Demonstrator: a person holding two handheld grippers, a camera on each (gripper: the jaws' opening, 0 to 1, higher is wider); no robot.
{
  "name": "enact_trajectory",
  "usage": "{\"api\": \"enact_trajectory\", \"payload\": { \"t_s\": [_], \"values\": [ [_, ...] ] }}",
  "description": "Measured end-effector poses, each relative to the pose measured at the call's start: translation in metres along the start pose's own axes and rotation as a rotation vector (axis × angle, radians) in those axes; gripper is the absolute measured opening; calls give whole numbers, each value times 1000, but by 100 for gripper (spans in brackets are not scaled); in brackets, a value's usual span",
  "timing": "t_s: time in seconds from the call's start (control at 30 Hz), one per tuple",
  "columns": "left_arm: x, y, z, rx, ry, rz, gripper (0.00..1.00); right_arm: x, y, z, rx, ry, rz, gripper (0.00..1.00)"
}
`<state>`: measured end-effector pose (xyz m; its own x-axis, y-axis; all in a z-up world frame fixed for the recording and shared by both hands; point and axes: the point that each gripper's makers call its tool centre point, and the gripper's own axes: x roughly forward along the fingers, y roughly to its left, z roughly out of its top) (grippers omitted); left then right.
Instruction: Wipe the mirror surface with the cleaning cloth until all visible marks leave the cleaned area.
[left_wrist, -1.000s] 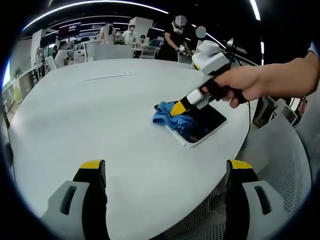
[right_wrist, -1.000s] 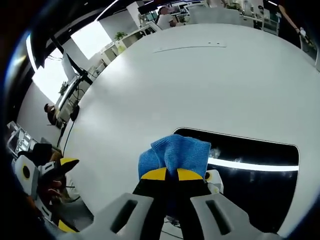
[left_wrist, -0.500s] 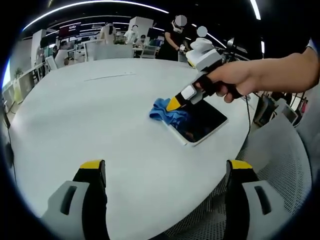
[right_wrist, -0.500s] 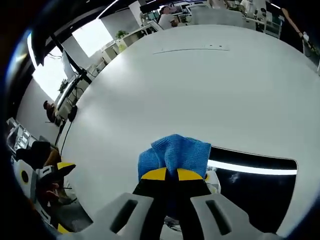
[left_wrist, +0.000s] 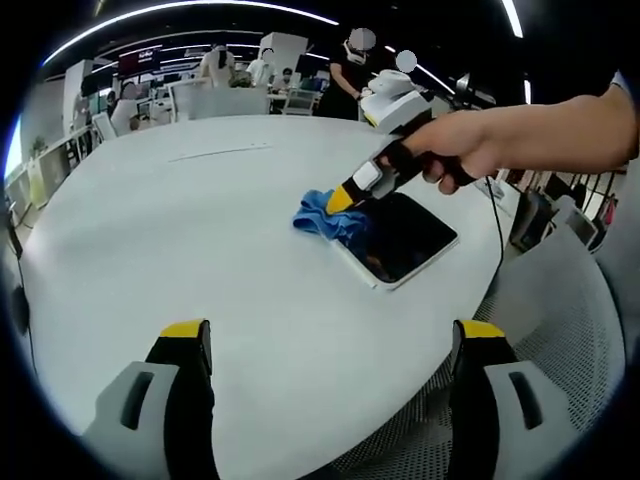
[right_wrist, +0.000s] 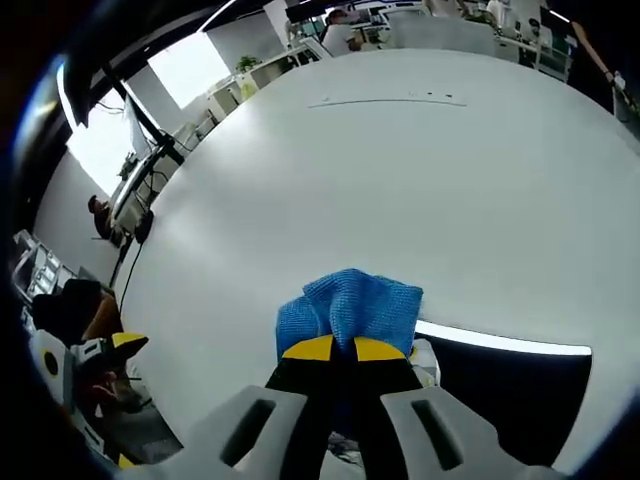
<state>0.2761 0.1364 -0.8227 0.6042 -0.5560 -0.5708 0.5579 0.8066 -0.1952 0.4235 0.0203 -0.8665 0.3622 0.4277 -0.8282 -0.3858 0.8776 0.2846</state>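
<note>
Pinching 1 blue cloth (right_wrist: 348, 305), right gripper (right_wrist: 334, 349) has jaws pressed tight on it; cloth sits at the edge of 1 dark mirror (right_wrist: 500, 395), partly on white table (right_wrist: 400, 180). Left gripper view: right gripper (left_wrist: 342, 197) w/ cloth (left_wrist: 325, 218) at far end of mirror (left_wrist: 400, 238), a hand (left_wrist: 465, 145) gripping it. Left gripper (left_wrist: 335, 345) jaws spread wide, holding nothing.

Bright, even indoor light from ceiling strips (left_wrist: 180, 8) overhead, and both views are sharp at centre. Window (right_wrist: 185, 68) is blown out white in right gripper view. Mirror (right_wrist: 500, 385) shows a thin glare streak. Soft shadows only. Heavy fisheye bend twd edges; bkgd ppl small and blurry.
</note>
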Motion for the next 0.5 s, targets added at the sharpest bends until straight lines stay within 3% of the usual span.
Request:
{"api": "enact_trajectory", "payload": {
  "t_s": [0.5],
  "values": [
    [1, 0, -1, -3, 1, 0, 99, 4, -3, 9, 13, 6, 16, 0]
  ]
}}
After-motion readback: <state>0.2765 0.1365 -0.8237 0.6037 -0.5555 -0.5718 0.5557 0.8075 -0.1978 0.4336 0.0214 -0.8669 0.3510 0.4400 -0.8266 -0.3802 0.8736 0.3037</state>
